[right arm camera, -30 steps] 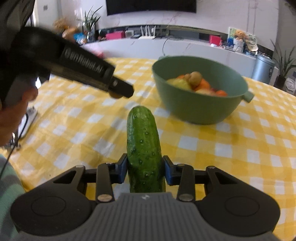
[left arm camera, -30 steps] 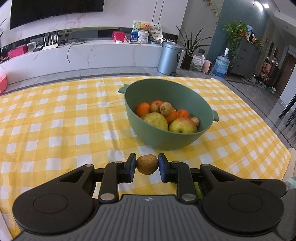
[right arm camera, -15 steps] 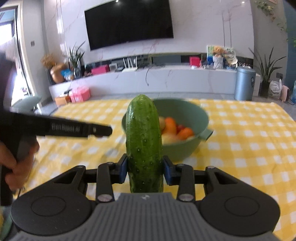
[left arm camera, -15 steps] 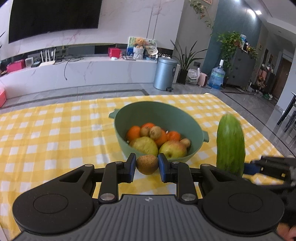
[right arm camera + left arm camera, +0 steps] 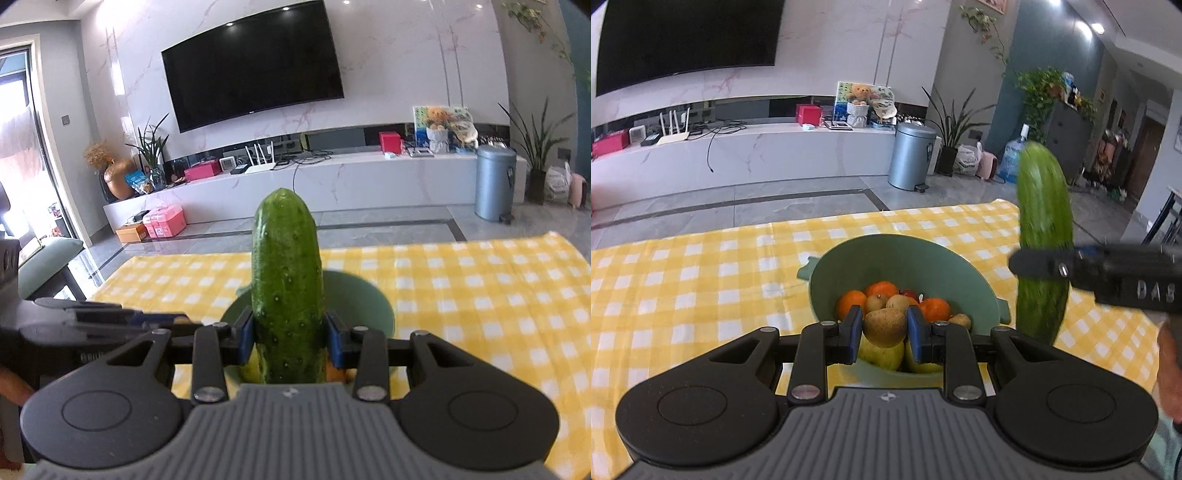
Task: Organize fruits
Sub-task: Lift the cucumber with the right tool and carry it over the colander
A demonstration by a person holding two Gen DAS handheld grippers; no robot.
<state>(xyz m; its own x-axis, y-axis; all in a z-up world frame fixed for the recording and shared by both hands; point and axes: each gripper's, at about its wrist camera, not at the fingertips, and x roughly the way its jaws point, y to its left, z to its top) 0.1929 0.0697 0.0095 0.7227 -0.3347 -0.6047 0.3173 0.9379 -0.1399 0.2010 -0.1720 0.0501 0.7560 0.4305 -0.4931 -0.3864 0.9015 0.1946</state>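
My left gripper (image 5: 884,334) is shut on a small brown kiwi (image 5: 884,326), held just above the near rim of a green bowl (image 5: 905,258). The bowl holds oranges, pears and several more small brown fruits. My right gripper (image 5: 289,341) is shut on an upright green cucumber (image 5: 286,280), above the bowl (image 5: 362,299), which it mostly hides. The cucumber also shows in the left wrist view (image 5: 1043,221), to the right of the bowl. The left gripper shows at the left of the right wrist view (image 5: 110,317).
The bowl stands on a table with a yellow and white checked cloth (image 5: 683,280). Its far edge is just past the bowl. Beyond are a grey floor, a metal bin (image 5: 912,155) and a white TV bench (image 5: 738,155).
Both grippers have risen and moved forward over the bowl, each still holding its item. The cucumber has come in close on the right of the left wrist view.
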